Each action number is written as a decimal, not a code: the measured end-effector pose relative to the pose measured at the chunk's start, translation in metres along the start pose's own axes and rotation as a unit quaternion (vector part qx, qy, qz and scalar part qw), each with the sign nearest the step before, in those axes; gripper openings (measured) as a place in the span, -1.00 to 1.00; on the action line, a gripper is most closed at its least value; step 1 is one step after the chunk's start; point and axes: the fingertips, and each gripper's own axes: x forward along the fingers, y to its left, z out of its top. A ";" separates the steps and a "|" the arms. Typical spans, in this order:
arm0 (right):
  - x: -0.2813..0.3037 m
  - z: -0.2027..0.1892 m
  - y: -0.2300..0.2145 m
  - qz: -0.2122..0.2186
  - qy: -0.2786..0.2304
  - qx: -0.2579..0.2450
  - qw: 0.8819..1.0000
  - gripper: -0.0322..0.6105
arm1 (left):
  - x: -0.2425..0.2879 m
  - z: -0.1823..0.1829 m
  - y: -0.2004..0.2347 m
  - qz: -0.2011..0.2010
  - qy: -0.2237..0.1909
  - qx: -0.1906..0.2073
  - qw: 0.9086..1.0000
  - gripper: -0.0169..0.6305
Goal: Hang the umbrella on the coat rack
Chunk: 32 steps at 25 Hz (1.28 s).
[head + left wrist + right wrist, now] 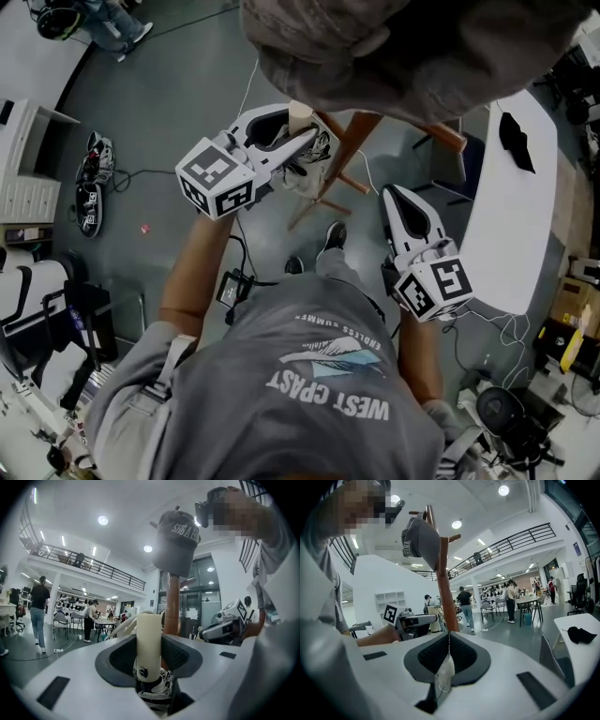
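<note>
Open hall, grey floor (169,112). Left gripper (302,134) was clamped on the cream handle (149,639) of the folded umbrella (153,689), held upright near the coat rack (444,588). Right gripper (449,644) was pinched shut on a thin white cord (445,668). Rack top carried a grey cap (419,538).

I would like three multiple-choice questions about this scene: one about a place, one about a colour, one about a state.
1. Where is the cap? A on the floor; B atop the rack; C on the white table.
2. What colour is the handle? A cream; B red; C black.
3. What is the left claw doing? A open, empty; B not in view; C shut on the handle.
Answers: 1 B, it covers the rack's top; 2 A, pale cream shows between the jaws; 3 C, both jaws press it.
</note>
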 end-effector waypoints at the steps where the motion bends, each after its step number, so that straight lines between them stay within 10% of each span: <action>1: 0.000 0.000 -0.001 0.001 0.001 0.001 1.000 -0.80 | 0.002 -0.001 0.000 -0.004 0.006 0.003 1.000 -0.41; 32: 0.000 -0.024 -0.001 0.007 0.030 0.011 0.999 -0.80 | -0.013 -0.047 -0.019 0.000 0.005 -0.074 0.997 -0.41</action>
